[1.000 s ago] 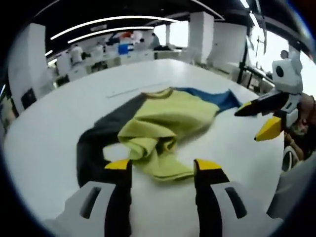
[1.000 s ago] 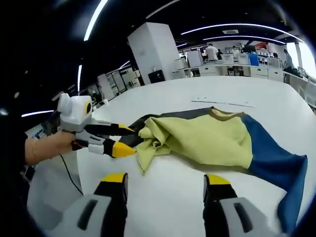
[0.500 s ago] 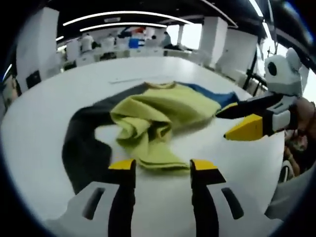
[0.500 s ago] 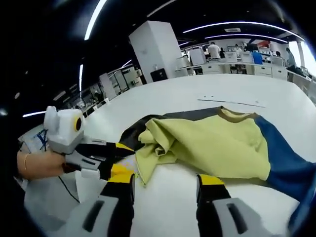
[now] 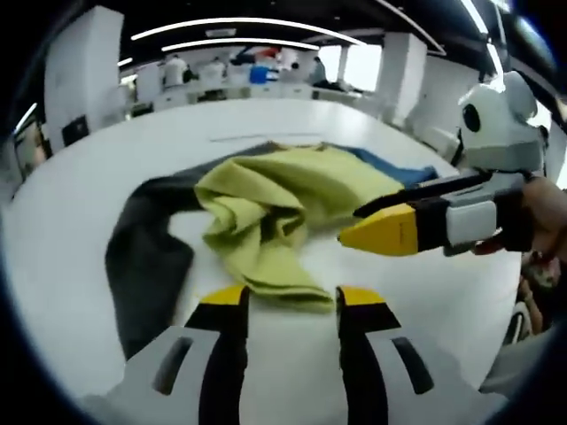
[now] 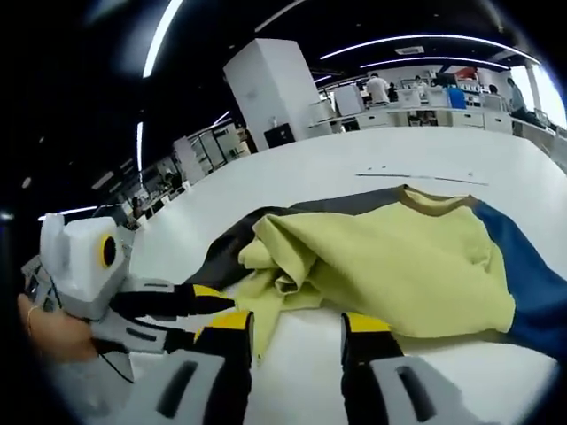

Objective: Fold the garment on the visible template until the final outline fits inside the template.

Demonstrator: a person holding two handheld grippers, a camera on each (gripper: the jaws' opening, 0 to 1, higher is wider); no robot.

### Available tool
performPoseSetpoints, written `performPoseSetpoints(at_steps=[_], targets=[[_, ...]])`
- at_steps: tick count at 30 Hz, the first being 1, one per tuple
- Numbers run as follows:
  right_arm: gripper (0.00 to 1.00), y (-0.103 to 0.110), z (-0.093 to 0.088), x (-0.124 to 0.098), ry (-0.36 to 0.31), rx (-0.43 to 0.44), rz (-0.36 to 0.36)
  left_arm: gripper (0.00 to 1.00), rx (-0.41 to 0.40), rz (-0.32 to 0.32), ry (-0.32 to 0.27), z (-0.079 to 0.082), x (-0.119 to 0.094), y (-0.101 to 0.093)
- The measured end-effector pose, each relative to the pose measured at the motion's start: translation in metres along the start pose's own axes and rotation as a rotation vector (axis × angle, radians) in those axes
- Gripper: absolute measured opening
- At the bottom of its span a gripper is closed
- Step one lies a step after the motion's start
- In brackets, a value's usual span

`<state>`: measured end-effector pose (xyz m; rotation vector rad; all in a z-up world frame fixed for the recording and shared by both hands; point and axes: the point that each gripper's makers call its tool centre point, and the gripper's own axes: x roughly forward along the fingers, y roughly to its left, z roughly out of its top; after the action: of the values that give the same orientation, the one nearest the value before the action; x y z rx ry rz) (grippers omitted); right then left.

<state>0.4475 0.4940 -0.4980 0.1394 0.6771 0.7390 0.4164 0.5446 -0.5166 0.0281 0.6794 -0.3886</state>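
- Left gripper view: left gripper [image 5: 288,297] has jaws apart, nothing between them, tips just at the near hem of the garment [image 5: 275,208], a yellow-green top w/ a dark sleeve [image 5: 142,257] on one side and a blue sleeve [image 5: 403,170] on the other, lying rumpled on the white table [image 5: 80,177]. Right gripper [image 5: 376,226] comes in from the right, hovering over the yellow body; its jaws look slightly parted, empty.
- Risk here: the yellow part is bunched in several layers, so a pinch at the hem may catch more than one layer, or only the top one, and drag the heap rather than spread it.
- Can't make out any template outline on the table; a thin pale line beyond the collar, unclear what.
- Right gripper view: right gripper [image 6: 297,323] jaws apart, empty, tips over the yellow edge of the garment [image 6: 390,257]. Left gripper [image 6: 190,310] low at left, near the dark sleeve [image 6: 226,248].
- Risk: both grippers crowd the same corner and could bump.
- Blue sleeve [image 6: 540,292] cut off at the frame edge; the fabric under the bunch is hidden.
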Motion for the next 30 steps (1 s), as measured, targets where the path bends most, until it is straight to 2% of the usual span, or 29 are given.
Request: performPoseSetpoints(at_steps=[3,7,15,19,22,26,28,30], targets=[[0.31,0.002,0.001,0.008,-0.004,0.028,0.007,0.33,-0.011,0.028,-0.006,-0.004,0.0,-0.005],[0.29,0.006,0.004,0.016,-0.014,0.045,0.013,0.26,0.001,0.027,-0.016,-0.002,0.003,-0.011],[0.21,0.006,0.013,0.031,-0.036,0.041,0.004,0.17,-0.002,0.025,0.005,-0.005,0.013,-0.01],[0.16,0.003,0.011,0.04,-0.015,0.038,-0.012,0.14,-0.014,0.037,0.019,-0.007,0.018,-0.01],[0.09,0.001,0.01,0.043,-0.015,0.045,-0.021,0.11,-0.006,0.039,0.023,-0.008,0.018,-0.01],[0.0,0.001,0.008,0.046,-0.011,0.056,-0.024,0.04,-0.035,0.04,0.016,-0.006,0.017,-0.006],[0.0,0.0,0.009,0.045,-0.014,0.05,-0.027,0.0,-0.047,0.04,0.013,-0.006,0.016,-0.005],[0.0,0.0,0.01,0.042,-0.014,0.034,-0.03,0.0,-0.046,0.039,0.013,-0.005,0.014,-0.004]])
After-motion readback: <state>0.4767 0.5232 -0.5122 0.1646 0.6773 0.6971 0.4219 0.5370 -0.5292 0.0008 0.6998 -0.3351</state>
